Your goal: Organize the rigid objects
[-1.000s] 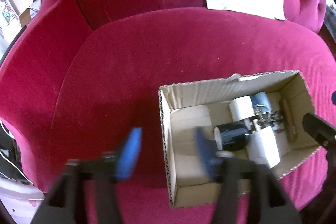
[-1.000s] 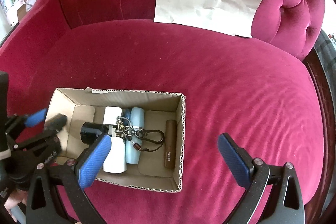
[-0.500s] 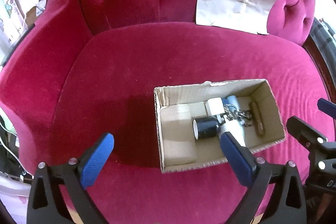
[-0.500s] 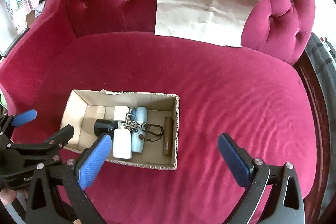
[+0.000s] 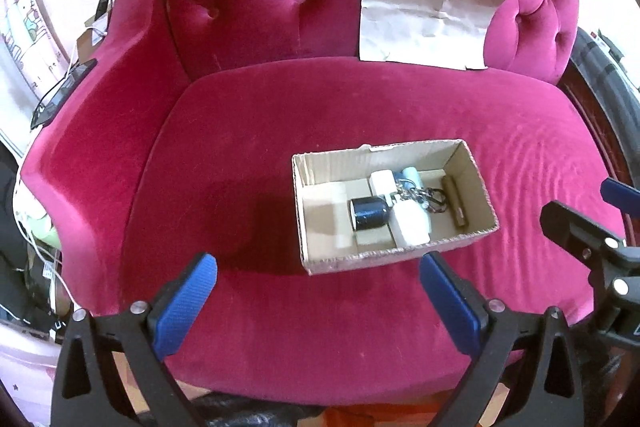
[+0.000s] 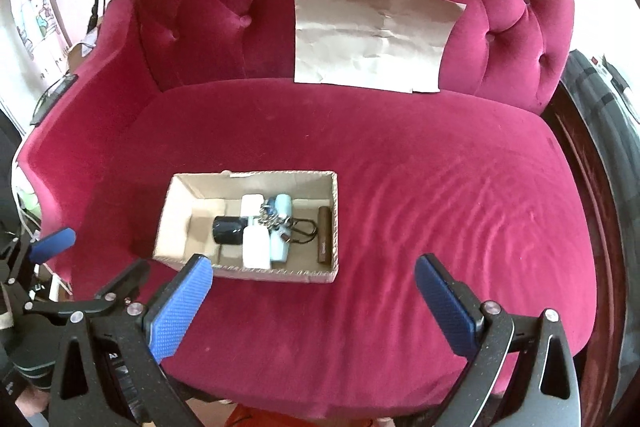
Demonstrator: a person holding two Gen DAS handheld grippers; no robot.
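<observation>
1. The left wrist view looks steeply down and forward along the left tool [image 5: 318, 297] from above the front edge of a red velvet sofa [image 5: 248, 131], well back from it.
2. The right wrist view looks down the same way along the right tool [image 6: 314, 297], from a spot further right.
3. Both share the seat, the tufted backrest, the cardboard box [image 5: 394, 255] [image 6: 320, 273] and the paper sheet [image 5: 424, 19] [image 6: 368, 35].
4. Each view catches the other tool at its edge.
</observation>
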